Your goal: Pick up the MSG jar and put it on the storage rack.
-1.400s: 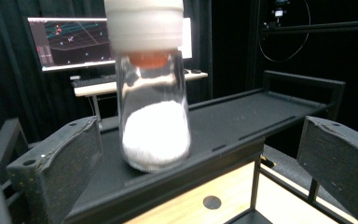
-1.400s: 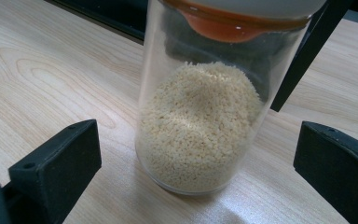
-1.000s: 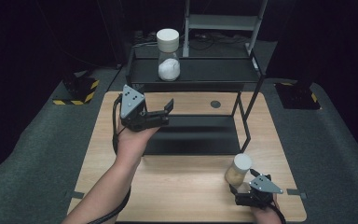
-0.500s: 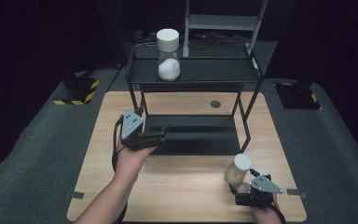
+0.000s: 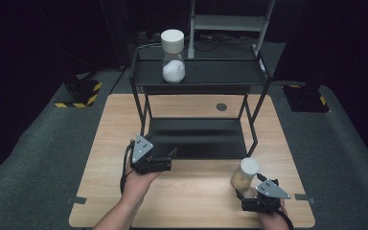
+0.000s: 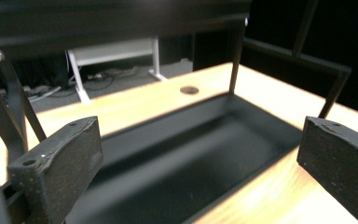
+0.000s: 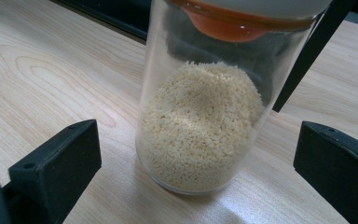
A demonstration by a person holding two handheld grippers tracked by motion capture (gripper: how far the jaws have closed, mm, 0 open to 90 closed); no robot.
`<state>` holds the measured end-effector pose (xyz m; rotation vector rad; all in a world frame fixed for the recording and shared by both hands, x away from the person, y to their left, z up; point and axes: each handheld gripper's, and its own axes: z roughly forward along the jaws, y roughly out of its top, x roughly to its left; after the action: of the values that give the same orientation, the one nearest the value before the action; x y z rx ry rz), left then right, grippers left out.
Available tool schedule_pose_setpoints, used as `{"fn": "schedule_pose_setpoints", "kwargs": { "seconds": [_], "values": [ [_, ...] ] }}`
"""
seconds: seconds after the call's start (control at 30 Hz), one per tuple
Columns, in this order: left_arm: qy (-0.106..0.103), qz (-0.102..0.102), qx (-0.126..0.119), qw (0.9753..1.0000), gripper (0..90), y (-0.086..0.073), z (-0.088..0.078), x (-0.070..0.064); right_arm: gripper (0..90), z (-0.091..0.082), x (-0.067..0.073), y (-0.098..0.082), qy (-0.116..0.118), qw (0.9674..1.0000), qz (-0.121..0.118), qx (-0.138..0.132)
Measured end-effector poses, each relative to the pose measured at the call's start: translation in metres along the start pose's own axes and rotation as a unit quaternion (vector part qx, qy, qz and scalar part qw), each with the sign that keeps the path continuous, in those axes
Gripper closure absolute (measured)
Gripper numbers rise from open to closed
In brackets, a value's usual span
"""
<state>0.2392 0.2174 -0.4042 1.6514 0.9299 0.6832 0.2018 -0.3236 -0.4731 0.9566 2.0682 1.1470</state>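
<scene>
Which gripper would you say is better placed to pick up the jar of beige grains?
Probably the right gripper: its open jaws flank the jar. The left gripper faces the rack's bottom tray.

The person's 2 forearms enter from the bottom edge of the high view; the left forearm reaches forward and slightly right, its hand (image 5: 139, 179) wrapped around the left gripper (image 5: 172, 155), which points toward the right and away from the person; its 2 black jaws stand wide apart with nothing between them; the right hand (image 5: 270, 218) sits low at the bottom edge, holding the right gripper (image 5: 242, 194) pointing forward and slightly left; its jaws are also spread wide.
</scene>
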Motion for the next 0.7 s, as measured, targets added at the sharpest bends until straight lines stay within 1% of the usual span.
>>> {"fn": "schedule_pose_setpoints", "kwargs": {
  "seconds": [0.1, 0.23, 0.3, 0.4, 0.47, 0.57, 0.63, 0.7],
  "values": [
    [-0.004, -0.003, 0.017, 0.9998, 0.3, -0.012, 0.002, 0.000, 0.0, 0.000, 0.000, 0.000, -0.001, 1.0000, -0.001, 0.001],
    [-0.007, 0.003, 0.041, 0.9991, 0.3, -0.028, 0.004, -0.001, 0.0, 0.000, 0.001, 0.000, -0.002, 1.0000, -0.001, 0.001],
    [-0.009, 0.000, 0.051, 0.9987, 0.3, -0.036, 0.005, -0.001, 0.0, 0.000, 0.001, 0.001, -0.003, 1.0000, -0.002, 0.001],
    [-0.012, 0.000, 0.067, 0.9977, 0.3, -0.046, 0.005, -0.001, 0.0, 0.000, 0.002, 0.001, -0.004, 1.0000, -0.003, 0.002],
    [-0.018, -0.001, 0.079, 0.9967, 0.3, -0.051, 0.006, 0.000, 0.0, 0.000, 0.002, 0.001, -0.004, 1.0000, -0.004, 0.003],
    [-0.019, 0.010, 0.094, 0.9954, 0.3, -0.058, 0.005, -0.001, 0.0, 0.000, 0.003, 0.001, -0.006, 1.0000, -0.005, 0.003],
    [-0.023, 0.011, 0.105, 0.9941, 0.3, -0.064, 0.005, 0.000, 0.0, 0.000, 0.003, 0.001, -0.007, 1.0000, -0.005, 0.003],
    [-0.019, 0.026, 0.119, 0.9924, 0.3, -0.068, 0.006, -0.001, 0.0, 0.000, 0.004, 0.001, -0.008, 1.0000, -0.005, 0.003]
  ]
}}
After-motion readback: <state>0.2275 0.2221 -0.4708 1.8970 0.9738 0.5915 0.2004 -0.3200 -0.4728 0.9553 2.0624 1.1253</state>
